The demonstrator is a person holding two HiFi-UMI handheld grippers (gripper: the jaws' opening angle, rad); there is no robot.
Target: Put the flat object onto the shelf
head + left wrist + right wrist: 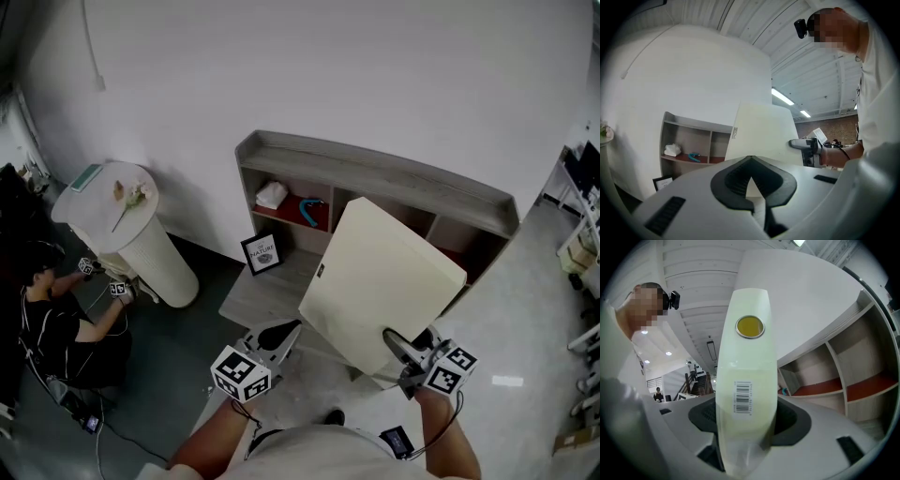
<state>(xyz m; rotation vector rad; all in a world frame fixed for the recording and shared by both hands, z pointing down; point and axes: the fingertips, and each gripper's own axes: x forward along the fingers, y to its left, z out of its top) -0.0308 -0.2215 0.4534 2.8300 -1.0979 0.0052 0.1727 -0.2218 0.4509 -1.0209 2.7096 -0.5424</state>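
The flat object (375, 281) is a large cream board with a barcode sticker. It hangs tilted in the air in front of the grey shelf (375, 173). My right gripper (405, 354) is shut on its lower right edge. In the right gripper view the flat object (746, 380) stands edge-on between the jaws, with the shelf (862, 362) behind it on the right. My left gripper (279, 335) hovers just left of the board's lower corner, jaws together and holding nothing. From the left gripper view, the flat object (761, 131) covers the right part of the shelf (689, 126).
The shelf's left compartment holds a white cloth (272, 194) and a teal item (312, 208). A small framed picture (262, 253) leans beside a low grey platform (267, 295). A white cylindrical pedestal (141, 234) stands at the left, with a person (56, 323) crouching by it.
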